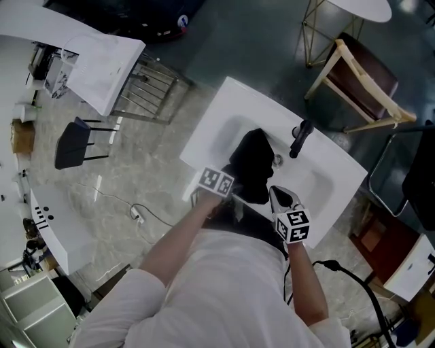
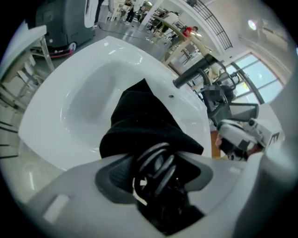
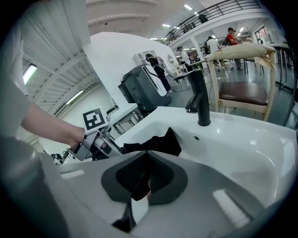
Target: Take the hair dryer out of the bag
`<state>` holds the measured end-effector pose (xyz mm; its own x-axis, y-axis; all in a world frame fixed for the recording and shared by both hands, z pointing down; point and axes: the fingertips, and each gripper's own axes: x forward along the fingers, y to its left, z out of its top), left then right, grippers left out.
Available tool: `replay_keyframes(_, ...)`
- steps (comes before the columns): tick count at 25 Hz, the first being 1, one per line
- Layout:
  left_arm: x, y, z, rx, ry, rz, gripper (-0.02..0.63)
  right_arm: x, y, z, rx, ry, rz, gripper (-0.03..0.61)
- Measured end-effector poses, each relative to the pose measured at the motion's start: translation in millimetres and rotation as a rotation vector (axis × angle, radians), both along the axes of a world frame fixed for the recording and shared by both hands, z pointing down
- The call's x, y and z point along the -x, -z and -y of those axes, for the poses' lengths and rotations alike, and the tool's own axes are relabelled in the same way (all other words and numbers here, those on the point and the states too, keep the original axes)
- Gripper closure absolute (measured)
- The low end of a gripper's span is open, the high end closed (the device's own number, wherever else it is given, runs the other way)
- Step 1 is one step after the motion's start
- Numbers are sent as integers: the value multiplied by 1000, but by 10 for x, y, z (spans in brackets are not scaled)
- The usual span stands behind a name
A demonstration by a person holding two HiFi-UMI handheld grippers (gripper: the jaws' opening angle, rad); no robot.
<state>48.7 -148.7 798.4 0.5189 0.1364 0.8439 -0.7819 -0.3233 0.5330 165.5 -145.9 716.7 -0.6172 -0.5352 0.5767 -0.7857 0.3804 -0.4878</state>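
**No legible text in any view**

No words, brand names or numbers can be read anywhere. The only sign-like marks are the black-and-white square code patterns on the left marker cube (image 1: 217,181) and the right marker cube (image 1: 293,226), and these carry no letters. The right gripper view shows the left cube's pattern again. A round sticker (image 1: 182,21) on the dark machine (image 1: 153,20) is too small to read.

White sink (image 1: 219,112): a black bag (image 1: 253,160) lies in its basin, far end near the black faucet (image 1: 300,138) on the sink's back rim. The left gripper (image 1: 233,198) and right gripper (image 1: 280,197) both meet the bag's near end at the sink's front edge. A wooden chair (image 1: 360,85) stands beyond the sink. A black stool (image 1: 71,144) stands well to the sink's left.
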Motion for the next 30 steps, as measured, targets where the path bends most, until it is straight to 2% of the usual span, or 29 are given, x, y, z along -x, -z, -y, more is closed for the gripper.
replay_keyframes(2,8,80,-33,25,45,-28,368,69,8,-25,-14,40,-7,569)
replay_keyframes(6,20,247,-61,50,95,-71,368,249,26,-65,-53,141,-41,506)
replay_keyframes(11,45,410,-138,73,115,-114,368,570,-46,-168,-88,321,-105,378)
replay_keyframes(14,52,480,-168,79,146,-143,368,684,-118,-200,-96,391,-162,373)
replay_keyframes(16,71,521,-184,77,152,-154,368,696,-135,-162,-98,380,-198,443)
replay_keyframes(18,99,555,-215,71,137,-150,367,679,-136,-114,-94,349,-210,542)
replay_keyframes(19,112,570,-235,67,124,-146,367,669,-128,-90,-90,334,-207,561)
replay_keyframes(27,247,739,-385,2,45,-130,364,476,-71,160,-84,196,-197,565)
replay_keyframes(30,318,817,-491,-26,-20,-125,365,379,-45,241,-76,131,-207,565)
